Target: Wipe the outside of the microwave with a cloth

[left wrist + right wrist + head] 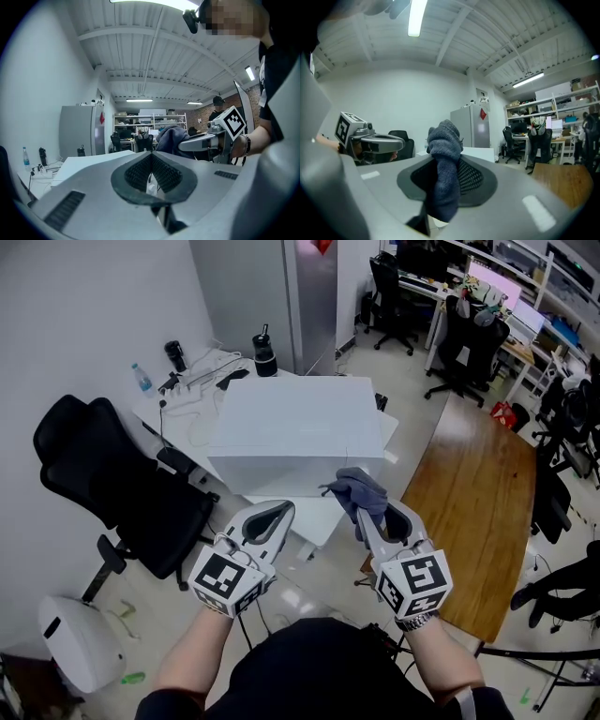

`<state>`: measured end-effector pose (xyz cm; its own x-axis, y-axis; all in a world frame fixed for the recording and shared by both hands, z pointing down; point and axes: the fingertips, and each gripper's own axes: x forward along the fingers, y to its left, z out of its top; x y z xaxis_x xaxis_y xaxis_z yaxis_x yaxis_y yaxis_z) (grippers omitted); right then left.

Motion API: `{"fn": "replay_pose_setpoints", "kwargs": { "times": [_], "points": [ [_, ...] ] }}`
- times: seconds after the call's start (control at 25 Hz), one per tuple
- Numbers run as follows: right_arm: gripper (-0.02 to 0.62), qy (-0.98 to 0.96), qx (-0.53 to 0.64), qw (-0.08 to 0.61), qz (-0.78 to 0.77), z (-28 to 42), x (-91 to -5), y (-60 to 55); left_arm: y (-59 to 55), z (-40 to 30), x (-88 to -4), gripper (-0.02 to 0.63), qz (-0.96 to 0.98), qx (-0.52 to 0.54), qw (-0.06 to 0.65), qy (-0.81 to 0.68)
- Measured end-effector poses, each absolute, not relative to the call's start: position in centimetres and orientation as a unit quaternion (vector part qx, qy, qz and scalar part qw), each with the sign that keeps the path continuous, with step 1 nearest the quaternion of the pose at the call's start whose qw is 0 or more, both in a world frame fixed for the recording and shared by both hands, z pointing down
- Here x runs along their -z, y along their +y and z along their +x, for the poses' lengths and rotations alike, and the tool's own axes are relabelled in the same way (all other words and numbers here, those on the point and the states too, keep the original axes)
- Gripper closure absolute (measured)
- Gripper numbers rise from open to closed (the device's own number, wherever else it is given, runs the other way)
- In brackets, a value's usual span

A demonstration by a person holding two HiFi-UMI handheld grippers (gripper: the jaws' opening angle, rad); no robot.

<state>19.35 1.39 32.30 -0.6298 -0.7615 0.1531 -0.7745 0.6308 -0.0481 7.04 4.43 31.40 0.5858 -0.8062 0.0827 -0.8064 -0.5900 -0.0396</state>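
The white microwave (295, 427) stands on a small white table, just beyond both grippers. My right gripper (367, 514) is shut on a grey-blue cloth (361, 491), which bunches up above the jaw tips near the microwave's front right corner. In the right gripper view the cloth (444, 143) fills the gap between the pads, and the microwave (480, 152) shows behind it. My left gripper (284, 510) hovers by the microwave's front edge, jaws shut with nothing between them. The left gripper view shows its closed tips (151, 157), the microwave top (89, 164) and the cloth (171, 138).
A black office chair (112, 484) stands at the left. A wooden table (478, 493) lies to the right. Behind the microwave, a white desk (173, 413) carries cables, a bottle (141, 379) and a black flask (264, 352). A white bin (80, 638) sits on the floor.
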Motion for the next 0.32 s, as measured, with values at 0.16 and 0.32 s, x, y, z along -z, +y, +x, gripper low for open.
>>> {"fn": "replay_pose_setpoints", "kwargs": {
  "times": [0.16,0.32],
  "points": [
    [0.488,-0.9,-0.054,0.06,0.429,18.6,-32.0,1.7,4.3,6.4,-31.4,0.601,0.893,-0.044,0.003,-0.448],
    [0.488,-0.9,-0.052,0.061,0.428,17.9,-32.1,1.9,4.1,6.0,-31.5,0.601,0.896,-0.046,-0.003,-0.442]
  ]
}}
